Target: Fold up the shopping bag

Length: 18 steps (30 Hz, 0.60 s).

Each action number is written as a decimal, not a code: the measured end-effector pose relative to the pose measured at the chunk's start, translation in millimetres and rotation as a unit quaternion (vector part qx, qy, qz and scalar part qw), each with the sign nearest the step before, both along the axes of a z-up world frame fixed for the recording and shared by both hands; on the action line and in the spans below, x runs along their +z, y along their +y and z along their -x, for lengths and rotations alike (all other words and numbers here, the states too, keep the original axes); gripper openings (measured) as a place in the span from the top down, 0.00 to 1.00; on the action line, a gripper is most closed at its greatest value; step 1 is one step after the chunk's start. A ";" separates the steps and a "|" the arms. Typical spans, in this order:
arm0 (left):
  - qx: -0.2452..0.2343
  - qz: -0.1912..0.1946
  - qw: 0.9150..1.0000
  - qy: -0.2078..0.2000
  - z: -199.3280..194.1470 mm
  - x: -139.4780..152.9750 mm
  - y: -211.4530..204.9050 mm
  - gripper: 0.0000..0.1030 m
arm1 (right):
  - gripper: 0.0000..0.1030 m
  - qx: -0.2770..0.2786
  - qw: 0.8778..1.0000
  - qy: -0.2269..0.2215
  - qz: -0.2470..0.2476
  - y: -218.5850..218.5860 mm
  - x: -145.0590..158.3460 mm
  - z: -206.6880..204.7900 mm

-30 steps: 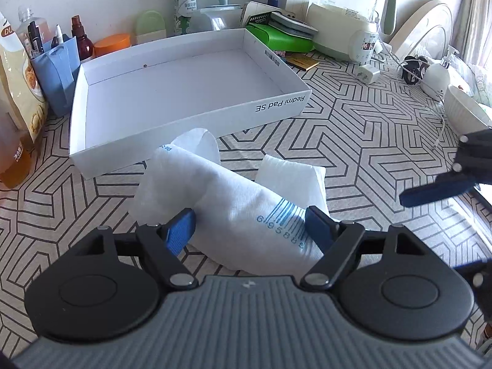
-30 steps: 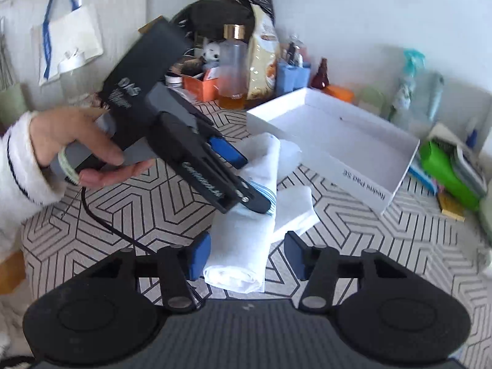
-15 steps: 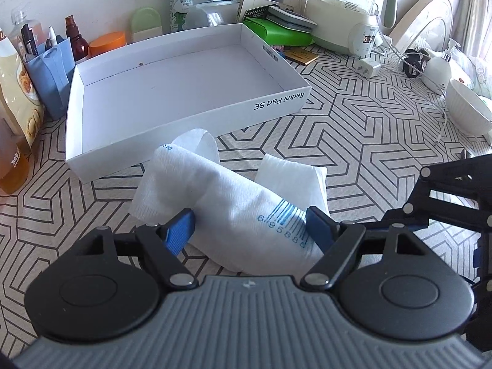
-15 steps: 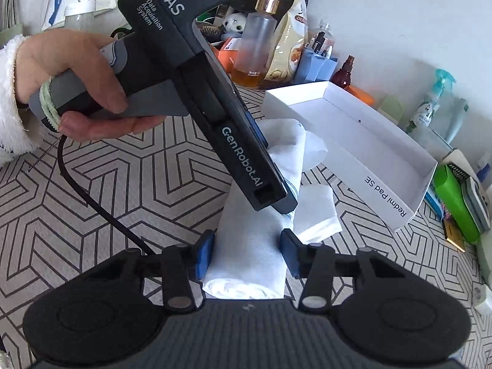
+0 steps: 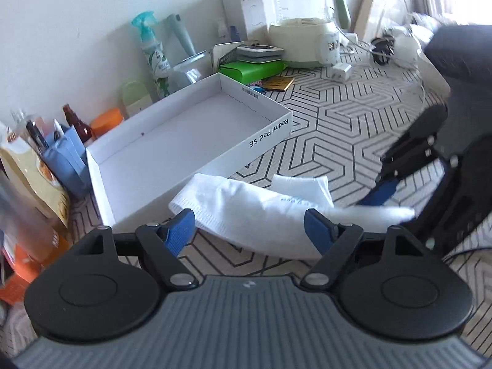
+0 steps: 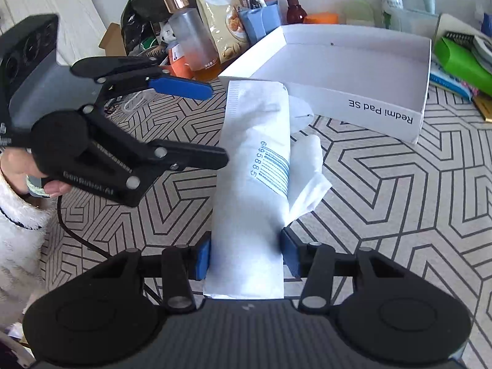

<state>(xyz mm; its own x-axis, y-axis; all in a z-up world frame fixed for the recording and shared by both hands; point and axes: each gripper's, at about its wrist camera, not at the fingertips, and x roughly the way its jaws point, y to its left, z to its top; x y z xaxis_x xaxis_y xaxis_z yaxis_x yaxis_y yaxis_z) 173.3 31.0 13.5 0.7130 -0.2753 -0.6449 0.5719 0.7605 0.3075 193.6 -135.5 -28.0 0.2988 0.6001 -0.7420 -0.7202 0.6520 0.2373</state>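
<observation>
**White bag, folded narrow, pinched at its near end**

White and crinkled, the shopping bag (image 6: pixel 255 184) lies folded into a long narrow strip on the geometric-patterned tablecloth (image 6: pixel 399 200), a blue barcode printed on its upper face. Its near end sits between the blue pads of the right gripper (image 6: pixel 246 261), whose jaws stand partly closed with both pads pressed against the strip's sides, so that end is held. A smaller flap of the bag sticks out to the right of the strip, just past the barcode.

Left of the strip, the left gripper (image 6: pixel 212 123) is spread wide, one blue finger above and one black finger below, tips just beside the bag's edge but gripping nothing. A hand (image 6: pixel 37 178) in a fluffy white sleeve holds its handle. From the left wrist view the same gripper (image 5: pixel 249 230) frames the bag (image 5: pixel 246 212) between open pads without pressing it.

Beyond the bag's far end stands a shallow white box lid (image 6: pixel 384 113) marked "Redmi Pad SE", touching or nearly touching the bag. Behind it, against the wall, crowd bottles, a snack pouch (image 6: pixel 221 21) and a blue holder (image 6: pixel 255 21).
</observation>
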 end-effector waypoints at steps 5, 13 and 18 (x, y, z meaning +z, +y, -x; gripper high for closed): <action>-0.133 -0.141 0.974 -0.120 41.9 -19.8 -26.7 0.26 | 0.55 -0.014 0.993 0.112 -0.041 -14.7 -0.7 -37.1; -0.232 -0.195 0.945 -0.124 29.4 -16.4 -54.1 0.25 | 0.64 -0.040 0.952 0.275 -0.130 -47.1 -28.3 -87.5; -0.280 -0.214 0.931 -0.097 18.6 -14.1 -59.4 0.25 | 0.66 -0.037 0.949 0.285 -0.132 -48.2 -31.2 -92.6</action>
